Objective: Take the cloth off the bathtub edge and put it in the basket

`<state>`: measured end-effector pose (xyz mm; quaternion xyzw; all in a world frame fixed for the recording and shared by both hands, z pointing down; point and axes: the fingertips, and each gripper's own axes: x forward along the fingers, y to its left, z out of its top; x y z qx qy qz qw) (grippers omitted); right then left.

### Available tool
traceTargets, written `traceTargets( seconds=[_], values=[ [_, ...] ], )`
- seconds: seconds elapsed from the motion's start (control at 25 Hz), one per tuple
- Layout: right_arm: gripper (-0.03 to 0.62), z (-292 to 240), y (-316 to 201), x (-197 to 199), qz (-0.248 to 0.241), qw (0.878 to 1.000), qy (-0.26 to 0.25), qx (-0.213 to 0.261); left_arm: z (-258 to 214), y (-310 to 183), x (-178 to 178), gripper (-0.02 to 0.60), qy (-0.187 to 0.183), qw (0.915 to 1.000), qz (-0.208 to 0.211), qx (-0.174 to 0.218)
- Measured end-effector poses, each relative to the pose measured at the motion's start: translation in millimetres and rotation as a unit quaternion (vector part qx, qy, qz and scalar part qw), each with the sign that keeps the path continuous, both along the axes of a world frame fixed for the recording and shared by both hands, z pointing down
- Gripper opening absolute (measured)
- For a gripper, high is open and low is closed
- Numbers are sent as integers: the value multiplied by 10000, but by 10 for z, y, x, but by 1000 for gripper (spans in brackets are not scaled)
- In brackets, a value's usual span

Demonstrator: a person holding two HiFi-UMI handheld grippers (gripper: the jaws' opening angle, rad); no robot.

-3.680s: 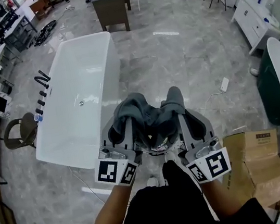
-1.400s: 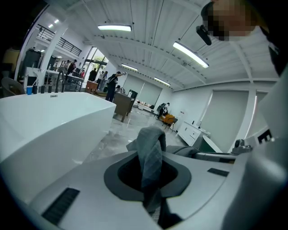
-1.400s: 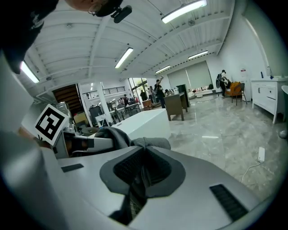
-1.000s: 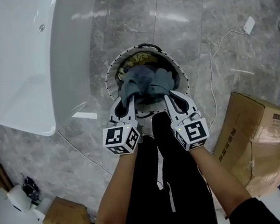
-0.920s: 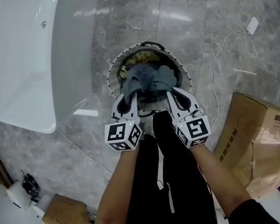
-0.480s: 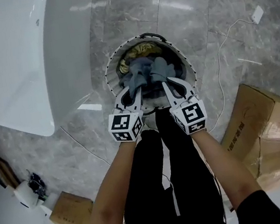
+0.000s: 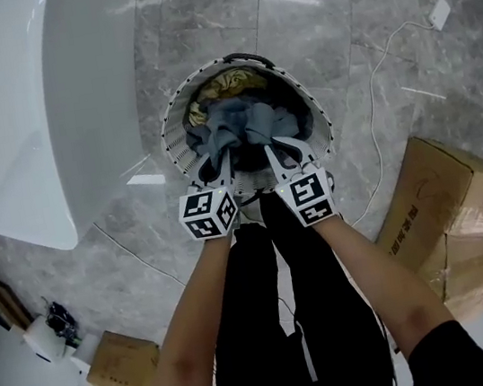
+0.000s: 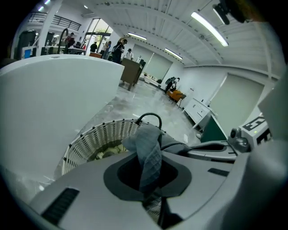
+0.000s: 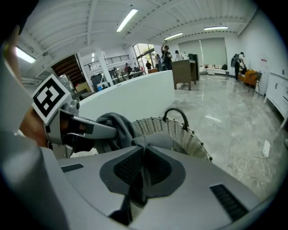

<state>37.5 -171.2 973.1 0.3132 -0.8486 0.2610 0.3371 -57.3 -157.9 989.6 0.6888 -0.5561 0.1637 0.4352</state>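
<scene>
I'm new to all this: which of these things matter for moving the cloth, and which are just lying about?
Part of the job: grey cloth, pinched in the jaws of left gripper and right gripper; white basket; bathtub.

Just lying about: large cardboard box; small cardboard box; floor cable; yellowish bundle in the basket.

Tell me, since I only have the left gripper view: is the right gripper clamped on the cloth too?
Observer: Yes. The right gripper is shut on the grey cloth, with a fold pinched between its jaws.
Operator: Is the cloth lined up over the basket?
Observer: From the head view it hangs within the rim of the white basket, above yellowish fabric already inside.
Operator: Anything on the floor on my right?
Observer: A cardboard box sits right of the basket, apart from it.
</scene>
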Motion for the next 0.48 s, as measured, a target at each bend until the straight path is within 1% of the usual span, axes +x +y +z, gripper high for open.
traceTargets(
  seconds=[0.08, 0.16, 0.24, 0.32, 0.48],
  values=[
    [38, 135, 8, -84, -385, 9992, 104, 29, 87, -31, 59, 46, -11, 9999, 148, 7],
    [38, 234, -2, -123, -562, 9984, 114, 11, 140, -58, 79, 46, -3, 9999, 132, 42],
    [38, 336, -38, -110, -506, 9986, 100, -121, 225, -84, 70, 46, -4, 10000, 31, -14],
    [38, 419, -68, -79, -401, 9986, 116, -325, 346, -110, 59, 46, 41, 9999, -42, -151],
    [38, 547, -30, -30, -434, 9973, 155, -571, 542, -105, -13, 46, 86, 9990, -161, -411]
  ],
)
